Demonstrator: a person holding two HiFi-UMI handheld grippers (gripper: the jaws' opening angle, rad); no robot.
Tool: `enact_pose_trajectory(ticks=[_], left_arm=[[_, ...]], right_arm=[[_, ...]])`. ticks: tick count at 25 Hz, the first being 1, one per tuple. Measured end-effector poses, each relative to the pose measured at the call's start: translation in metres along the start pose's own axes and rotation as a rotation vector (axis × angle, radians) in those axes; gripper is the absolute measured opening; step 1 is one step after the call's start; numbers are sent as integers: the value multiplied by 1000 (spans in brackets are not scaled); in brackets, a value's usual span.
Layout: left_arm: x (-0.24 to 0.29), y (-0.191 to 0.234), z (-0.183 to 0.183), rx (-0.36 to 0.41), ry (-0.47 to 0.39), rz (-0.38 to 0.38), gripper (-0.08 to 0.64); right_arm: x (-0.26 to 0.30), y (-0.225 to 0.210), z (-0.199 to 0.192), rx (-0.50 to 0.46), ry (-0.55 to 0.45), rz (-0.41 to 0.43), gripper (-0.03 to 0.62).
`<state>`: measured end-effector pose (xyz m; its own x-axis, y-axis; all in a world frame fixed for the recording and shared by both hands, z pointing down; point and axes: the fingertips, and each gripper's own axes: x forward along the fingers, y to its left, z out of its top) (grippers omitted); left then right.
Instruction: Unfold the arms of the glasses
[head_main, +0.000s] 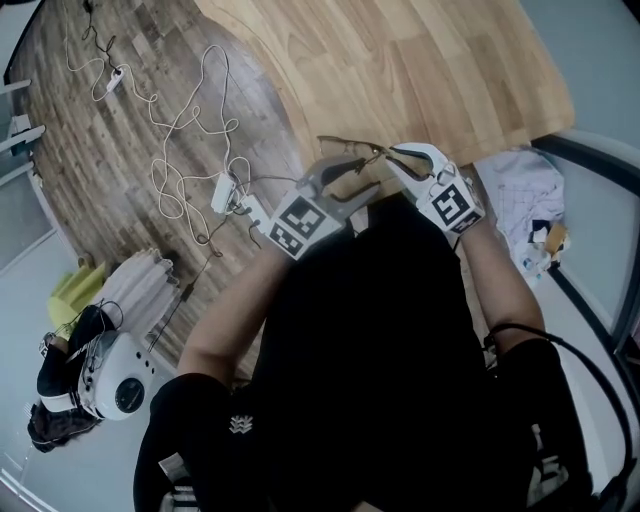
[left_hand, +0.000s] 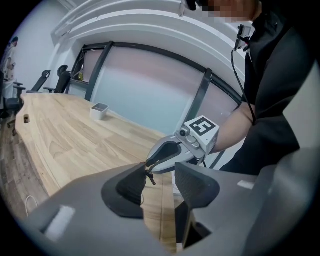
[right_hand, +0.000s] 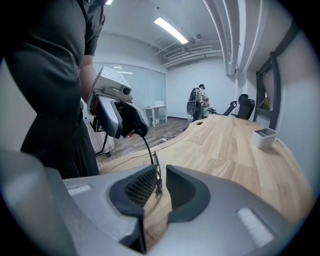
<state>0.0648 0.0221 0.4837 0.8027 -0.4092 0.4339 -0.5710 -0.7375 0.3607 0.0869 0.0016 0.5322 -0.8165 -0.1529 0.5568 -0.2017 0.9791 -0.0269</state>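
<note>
Wooden tabletop (head_main: 420, 70) lies under the glasses (head_main: 352, 146), held aloft by the right claw (right_hand: 161, 175) pinching the frame, while the spread left claw (left_hand: 161, 172) brackets one temple arm (left_hand: 149, 178), probably mid-unfold and needing an outward swing.

readable text: none | signs: square black-and-white markers (head_main: 297, 224) on the two cubes (head_main: 452, 205); shirt emblem (head_main: 240, 425) illegible

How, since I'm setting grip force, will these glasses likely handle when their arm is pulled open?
Probably light: the right tool seems to hold the glasses aloft by a thin edge. Likely fragile and bendy: the arm looks wire-thin. They may slip or twist, since so little of them is gripped.
</note>
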Motion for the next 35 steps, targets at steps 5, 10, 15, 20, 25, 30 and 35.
enact_pose_trajectory(ticks=[5, 10, 15, 20, 25, 30, 35], left_arm=[[11, -16, 7, 29, 11, -36, 192], [23, -27, 11, 56, 24, -64, 192], [34, -34, 12, 71, 36, -78, 192], [43, -44, 13, 78, 45, -95, 192], [50, -47, 15, 80, 52, -98, 192], [49, -46, 21, 87, 45, -82, 192], [34, -27, 25, 88, 29, -7, 192]], right_arm=[[-16, -2, -6, 17, -3, -42, 49], [-29, -1, -20, 52, 4, -73, 49], [-40, 2, -38, 83, 17, -95, 49], [-44, 5, -45, 93, 22, -103, 49], [-40, 2, -46, 92, 19, -127, 49], [-31, 5, -36, 81, -1, -93, 61], [-17, -1, -31, 78, 13, -64, 112]])
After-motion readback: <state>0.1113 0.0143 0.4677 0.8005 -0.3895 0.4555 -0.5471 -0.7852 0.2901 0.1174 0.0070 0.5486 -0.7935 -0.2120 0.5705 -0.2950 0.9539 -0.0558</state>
